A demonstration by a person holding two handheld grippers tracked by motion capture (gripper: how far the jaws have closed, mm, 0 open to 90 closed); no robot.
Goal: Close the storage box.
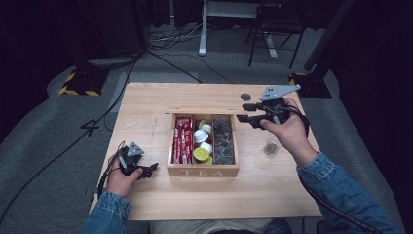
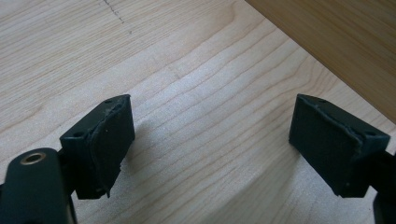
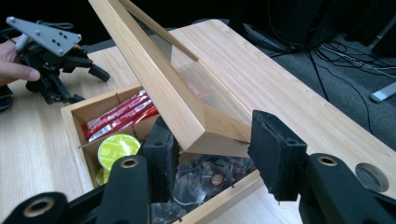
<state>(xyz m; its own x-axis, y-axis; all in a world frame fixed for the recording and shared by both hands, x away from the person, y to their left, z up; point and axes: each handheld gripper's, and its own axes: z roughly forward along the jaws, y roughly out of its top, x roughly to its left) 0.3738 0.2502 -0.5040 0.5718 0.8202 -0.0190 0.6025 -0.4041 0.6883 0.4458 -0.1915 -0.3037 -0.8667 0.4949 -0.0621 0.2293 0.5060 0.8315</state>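
A light wooden table [image 1: 146, 200] is standing on grey carpet [image 1: 44, 146] in a dim room. Beyond the table, black cables [image 1: 170, 41] are trailing across the floor toward a white desk leg [image 1: 202, 29] and a dark chair frame [image 1: 272, 34]. 2 yellow-and-black striped stand bases [image 1: 78, 85] are sitting off the table's far corners.

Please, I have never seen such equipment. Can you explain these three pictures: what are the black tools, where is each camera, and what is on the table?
A person holds a two-jaw tool in each hand. The high view looks down on a pale wooden table. On it stands an open wooden tea box holding red packets, round capsules and dark sachets. A small dark packet lies beside it. Each other camera rides on one tool. The left gripper is open above bare table. The right gripper has its jaws around the edge of the box's raised, glass-paned wooden lid.
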